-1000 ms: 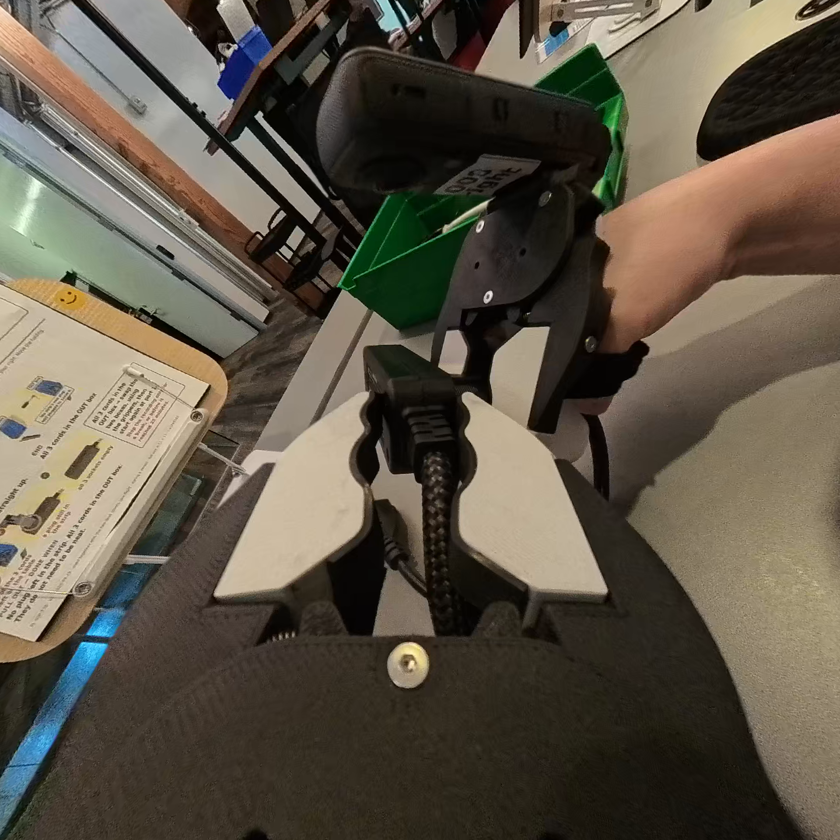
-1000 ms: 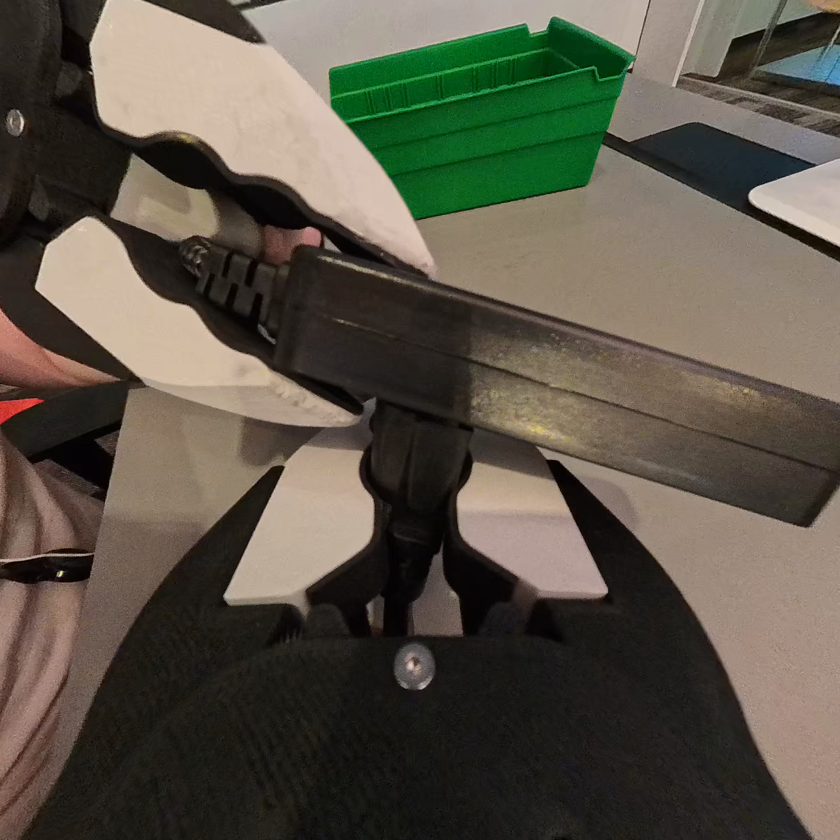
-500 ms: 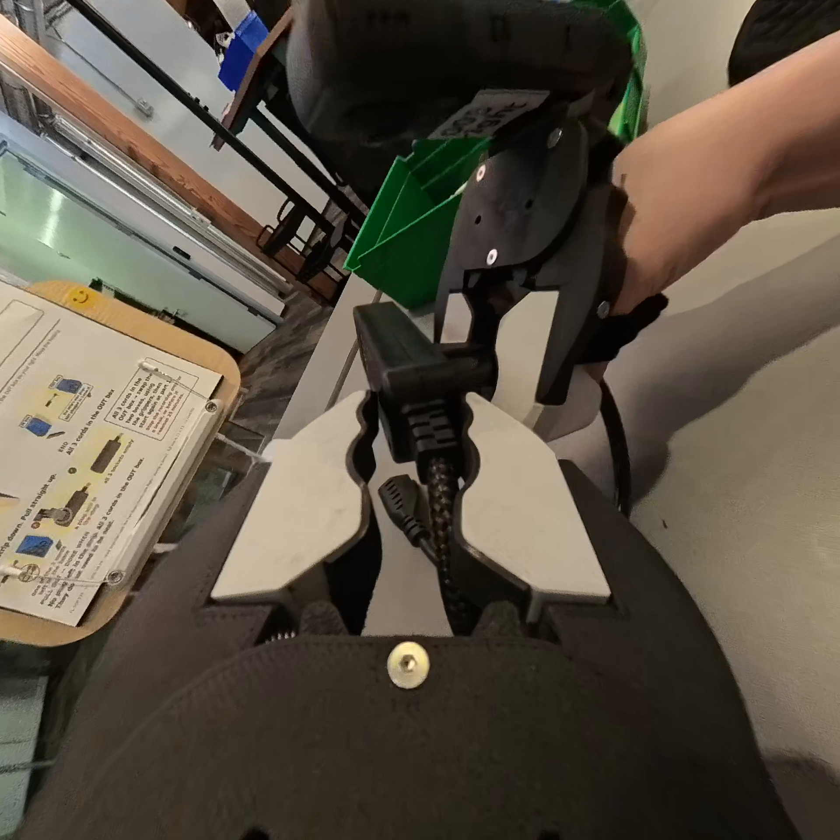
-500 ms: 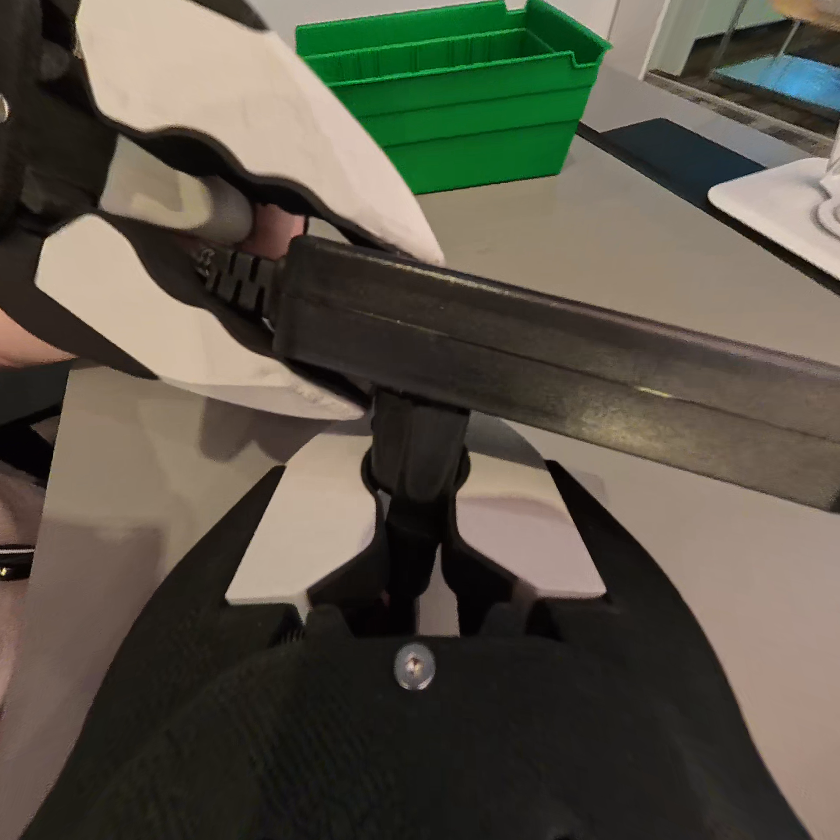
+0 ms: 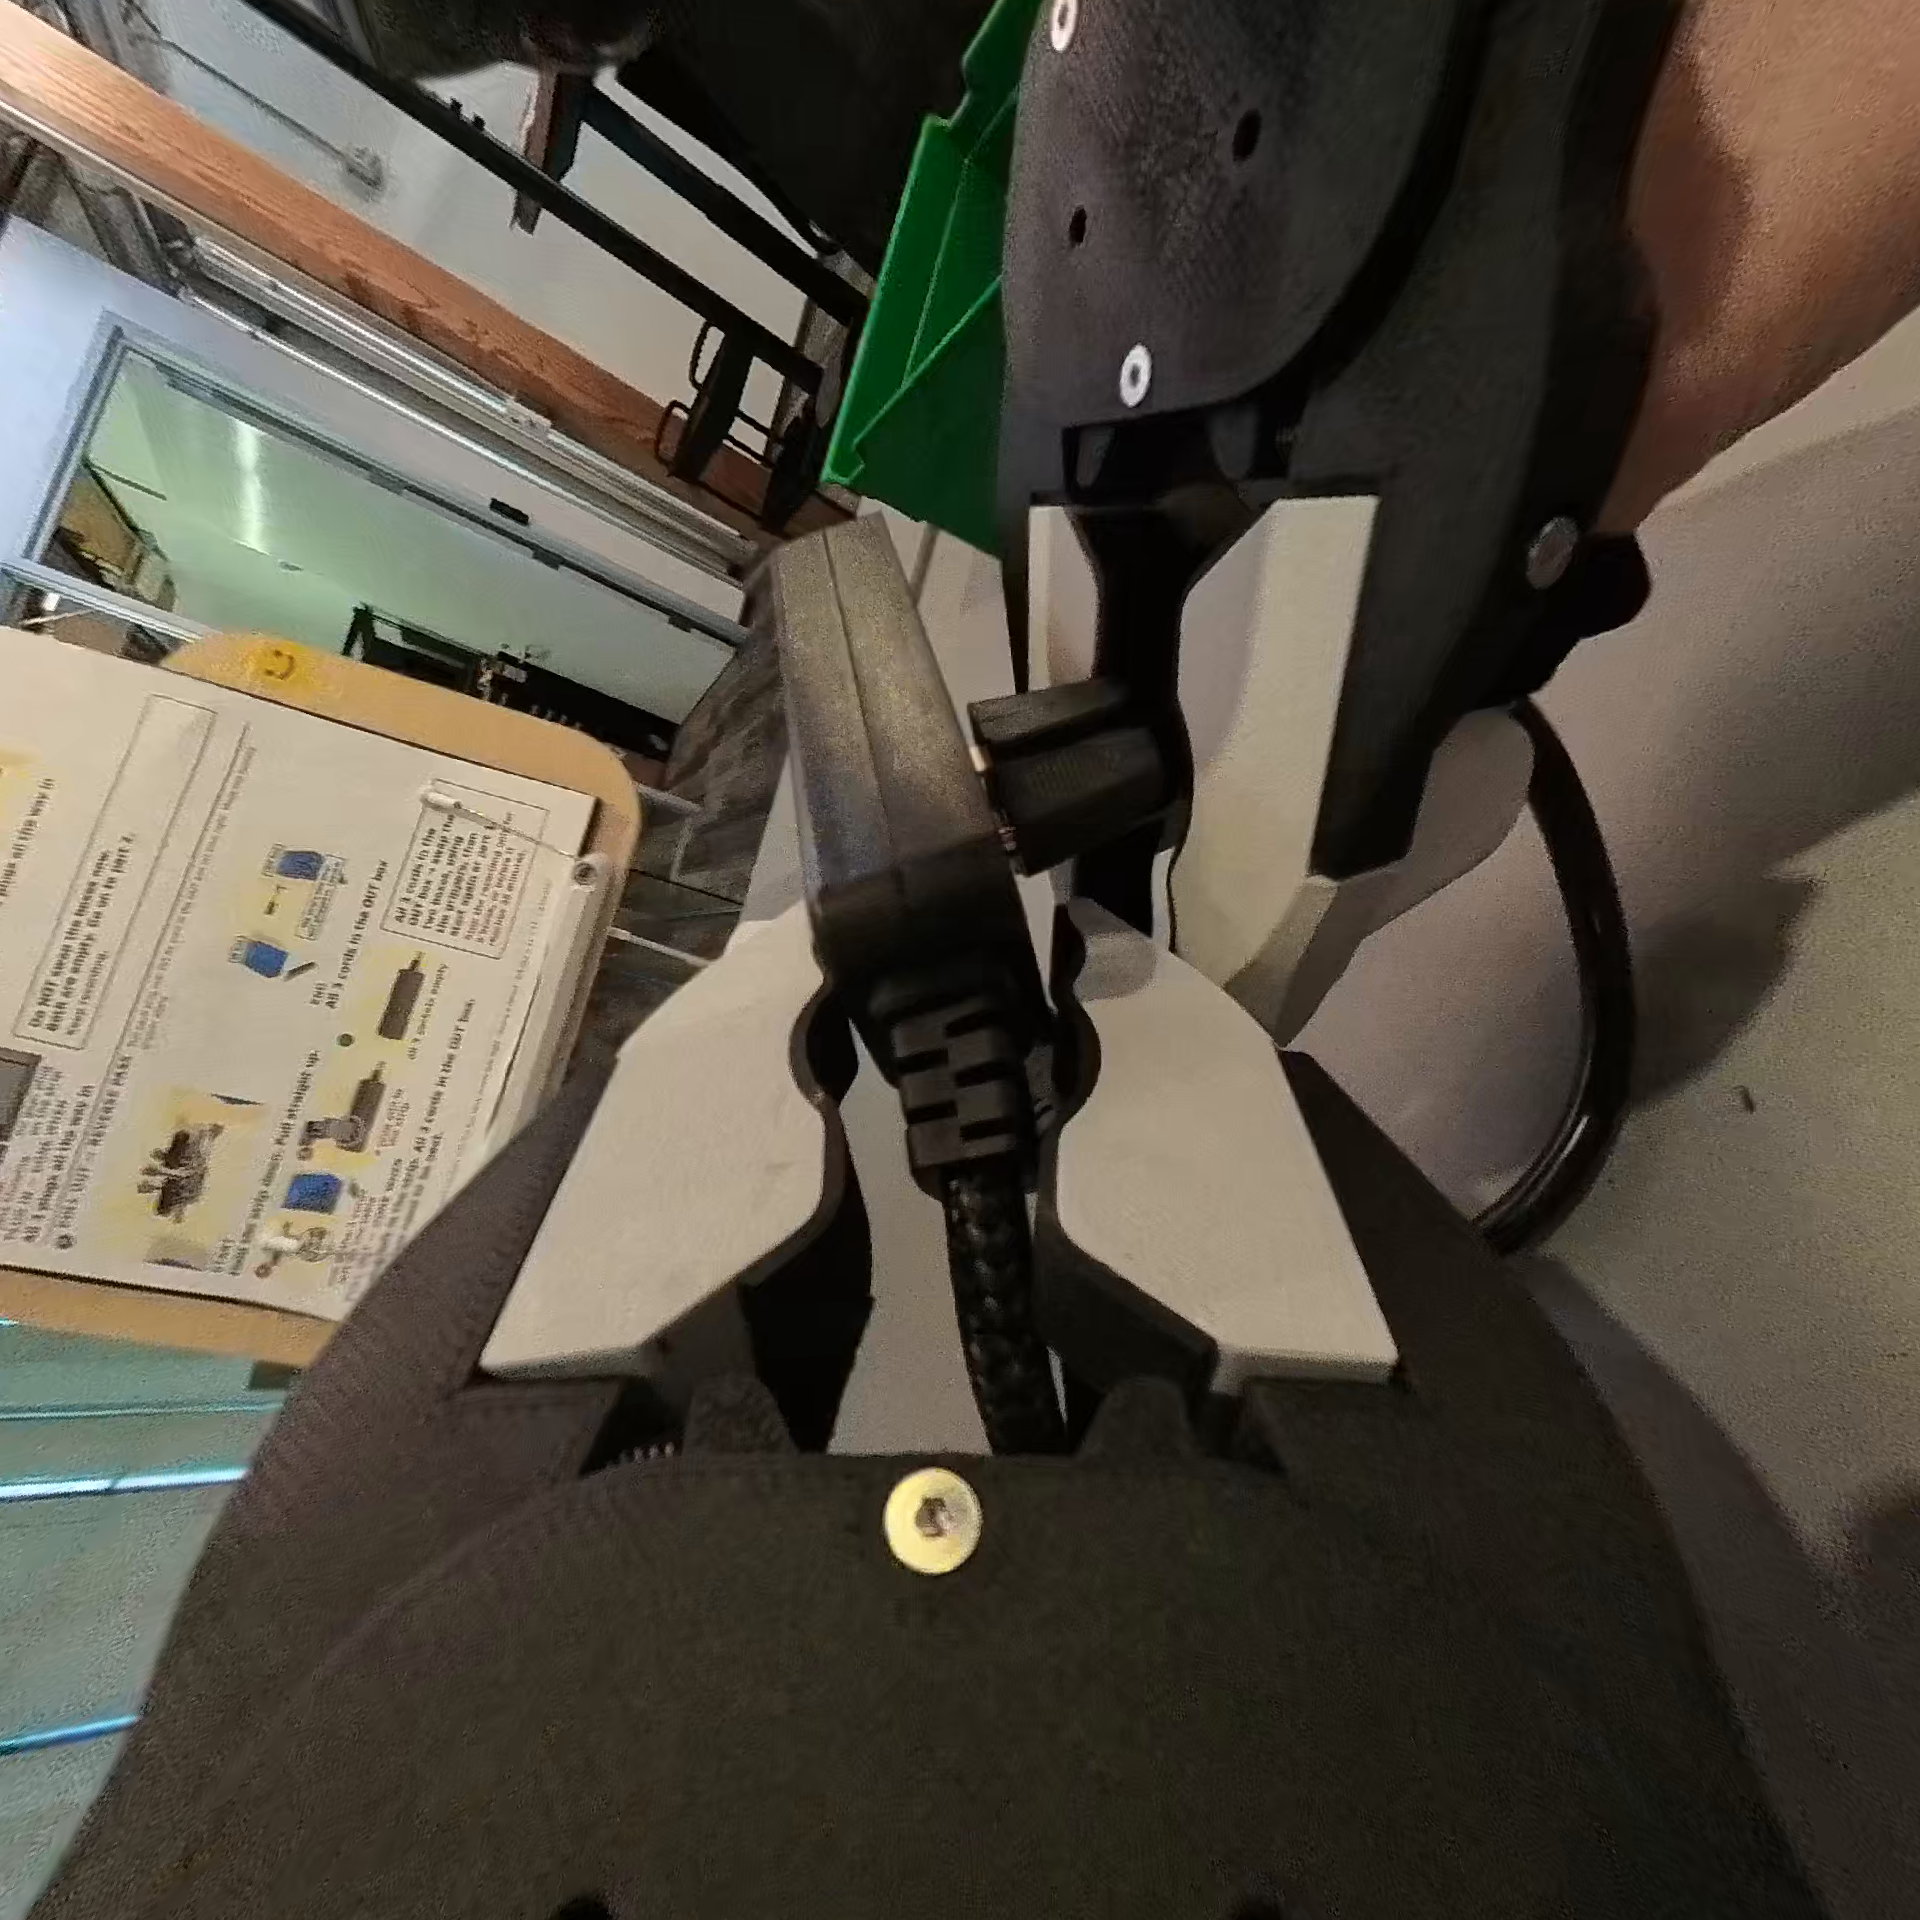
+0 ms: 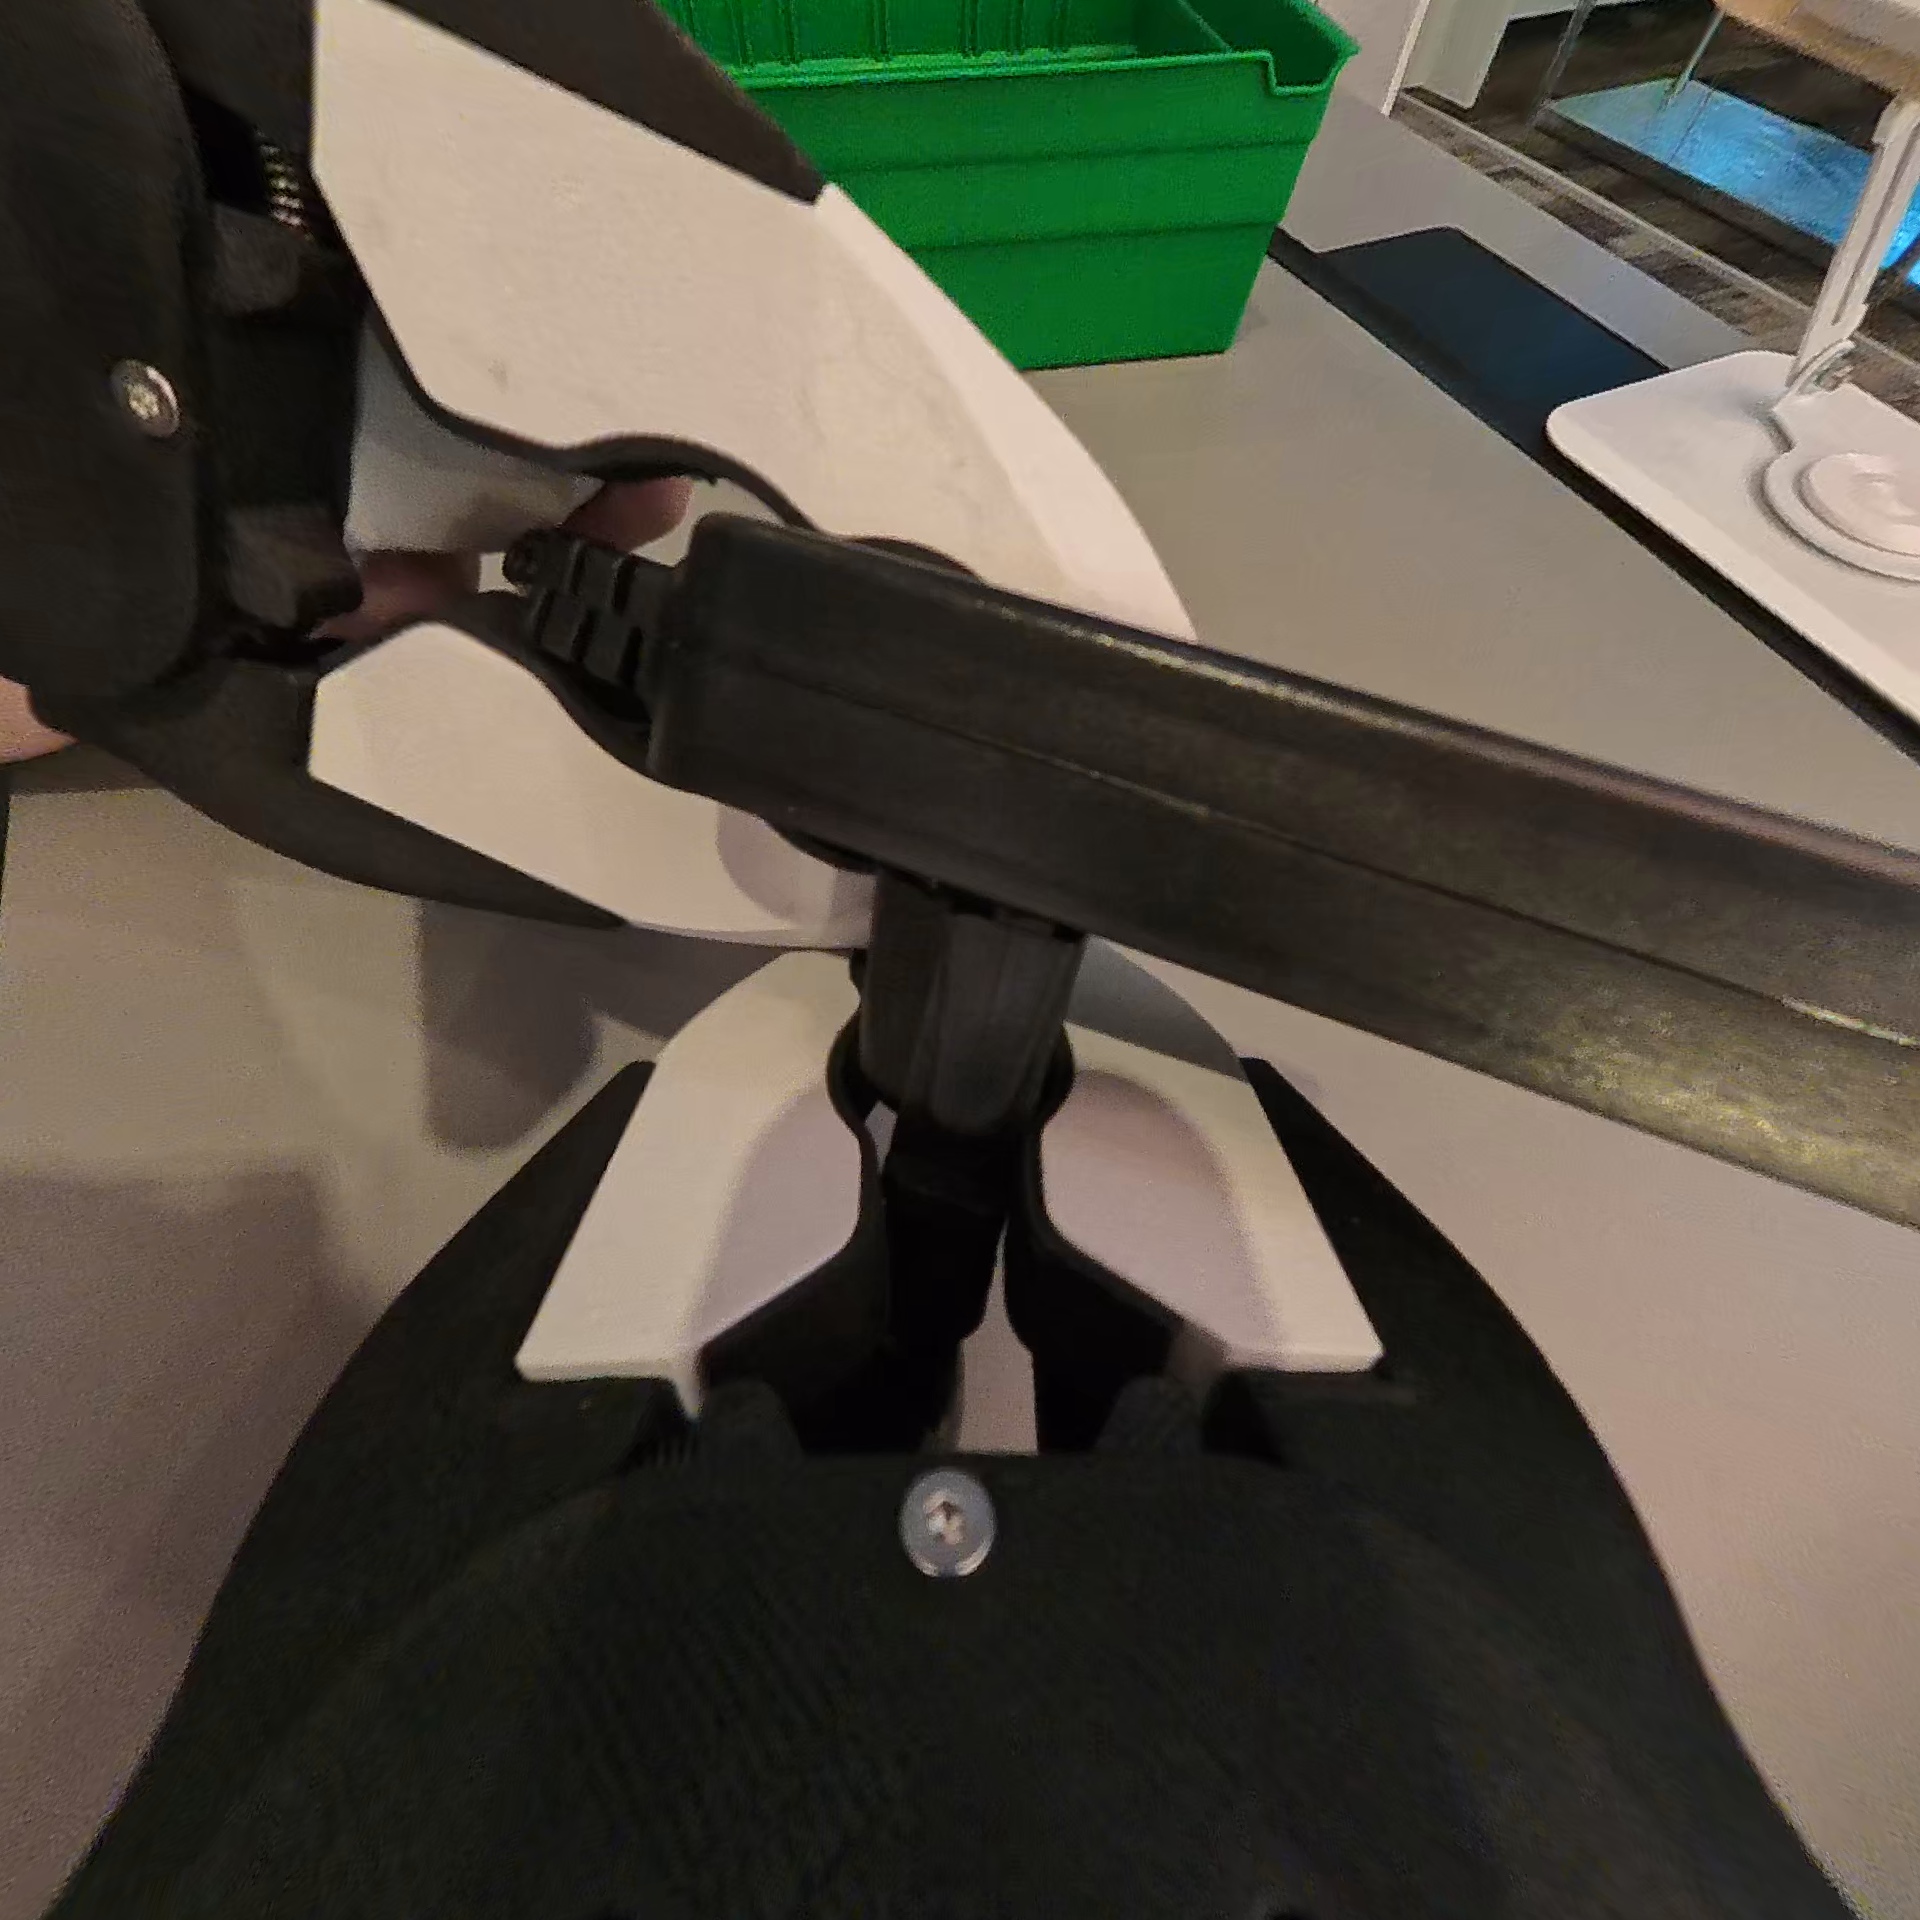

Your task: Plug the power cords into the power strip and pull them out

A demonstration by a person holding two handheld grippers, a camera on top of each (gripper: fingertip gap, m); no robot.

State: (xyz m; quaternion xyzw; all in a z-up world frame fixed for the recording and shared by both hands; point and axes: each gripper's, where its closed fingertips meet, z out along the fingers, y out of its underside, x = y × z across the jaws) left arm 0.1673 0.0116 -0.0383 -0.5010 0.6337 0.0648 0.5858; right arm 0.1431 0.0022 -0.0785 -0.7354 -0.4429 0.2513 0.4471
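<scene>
The black power strip (image 5: 883,748) is held off the grey table. My left gripper (image 5: 935,982) is shut on its cord end, where the braided cord (image 5: 997,1278) leaves it. My right gripper (image 6: 961,1023) is shut on a black plug (image 6: 966,1018) that sits at the strip's (image 6: 1247,821) face. In the left wrist view the plug (image 5: 1081,774) meets the strip's side with a thin gap and a glint of metal. The plug's cord (image 5: 1590,1039) loops down to the right. The left gripper also shows in the right wrist view (image 6: 623,665).
A green bin (image 6: 1039,156) stands on the grey table (image 6: 1351,540) behind the strip; it also shows in the left wrist view (image 5: 914,343). A white stand base (image 6: 1714,488) and a dark mat (image 6: 1455,301) lie far right. An instruction sheet on a wooden board (image 5: 291,935) stands off the table's left. The tips of one gripper are about 5 centimeters away from the tips of the other.
The two grippers have drawn closer together and nearer the green bin. The strip has turned, so its side faces the left camera. Both grips have held and the plug stays at the strip.
</scene>
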